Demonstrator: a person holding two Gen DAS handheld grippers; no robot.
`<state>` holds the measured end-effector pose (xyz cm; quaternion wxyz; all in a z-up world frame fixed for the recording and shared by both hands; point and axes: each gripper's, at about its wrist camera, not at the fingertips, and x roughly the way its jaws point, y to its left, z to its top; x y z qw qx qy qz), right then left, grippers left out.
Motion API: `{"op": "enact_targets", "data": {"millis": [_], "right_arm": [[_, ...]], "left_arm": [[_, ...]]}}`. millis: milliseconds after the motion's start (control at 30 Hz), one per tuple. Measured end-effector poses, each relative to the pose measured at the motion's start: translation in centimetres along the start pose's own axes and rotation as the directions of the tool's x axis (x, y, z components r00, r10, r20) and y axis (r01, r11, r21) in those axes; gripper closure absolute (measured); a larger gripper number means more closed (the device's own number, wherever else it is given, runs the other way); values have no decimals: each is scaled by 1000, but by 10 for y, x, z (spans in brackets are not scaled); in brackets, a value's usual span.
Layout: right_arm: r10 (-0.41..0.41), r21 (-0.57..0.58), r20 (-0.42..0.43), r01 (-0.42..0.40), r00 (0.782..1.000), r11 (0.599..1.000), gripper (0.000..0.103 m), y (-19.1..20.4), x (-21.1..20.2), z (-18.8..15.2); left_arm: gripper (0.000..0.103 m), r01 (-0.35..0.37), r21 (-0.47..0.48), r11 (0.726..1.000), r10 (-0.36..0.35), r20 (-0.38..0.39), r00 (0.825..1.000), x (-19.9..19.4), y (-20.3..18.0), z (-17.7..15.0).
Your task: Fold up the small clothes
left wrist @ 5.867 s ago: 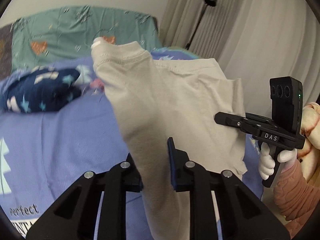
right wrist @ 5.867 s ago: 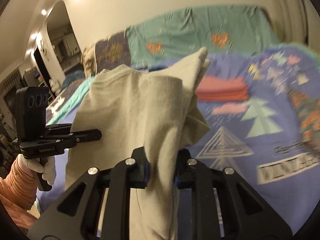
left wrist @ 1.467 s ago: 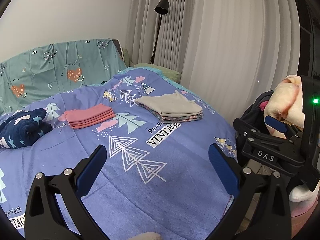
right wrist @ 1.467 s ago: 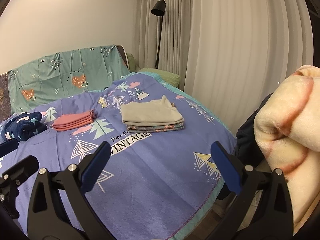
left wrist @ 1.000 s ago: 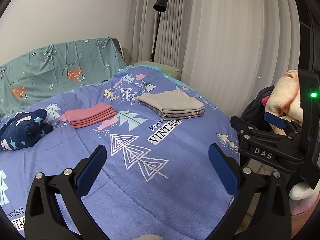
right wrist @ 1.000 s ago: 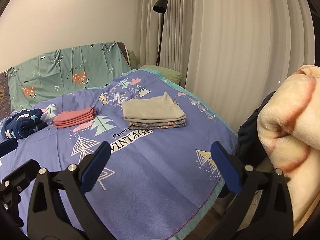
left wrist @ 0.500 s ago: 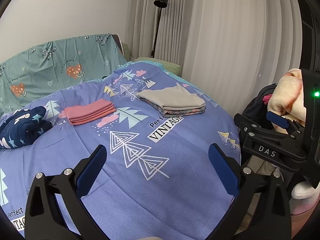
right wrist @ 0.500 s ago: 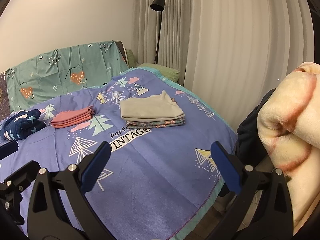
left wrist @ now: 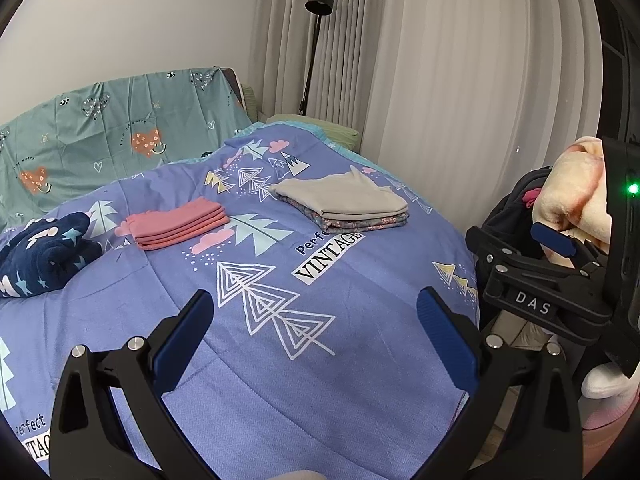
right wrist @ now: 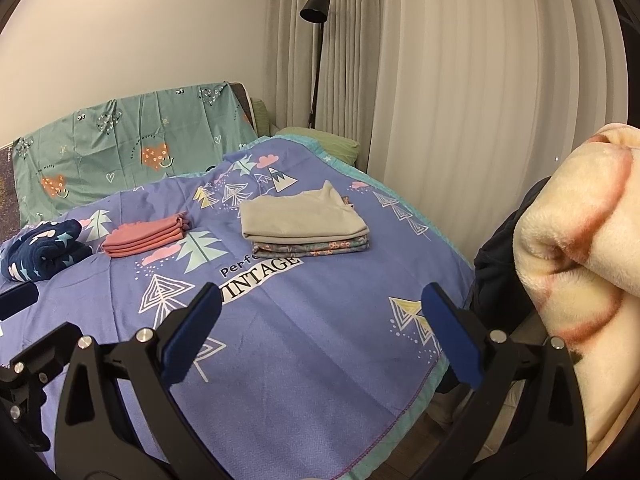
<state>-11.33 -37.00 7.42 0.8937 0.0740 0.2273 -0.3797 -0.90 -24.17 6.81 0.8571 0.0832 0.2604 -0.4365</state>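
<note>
While raised over the bed (left wrist: 360, 360), both grippers gape

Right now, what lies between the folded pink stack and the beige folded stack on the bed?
Only bare blue printed bedspread; nothing rests between pink stack and beige stack, in both wrist views.

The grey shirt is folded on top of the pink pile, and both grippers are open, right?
Not quite. The grey shirt sits on a flowery folded pile, not the pink pile, which lies apart. The right wrist view shows it. Both grippers are open.
</note>
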Motion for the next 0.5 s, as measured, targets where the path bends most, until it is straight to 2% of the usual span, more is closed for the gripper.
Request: {"op": "enact_targets", "data": {"millis": [500], "right_arm": [[3,0,-11,-3,1000,1000,2,-1,1,-1]], "left_arm": [[1,-2,-4,1000,2,-9,1000,-1,-1,-6]]}}
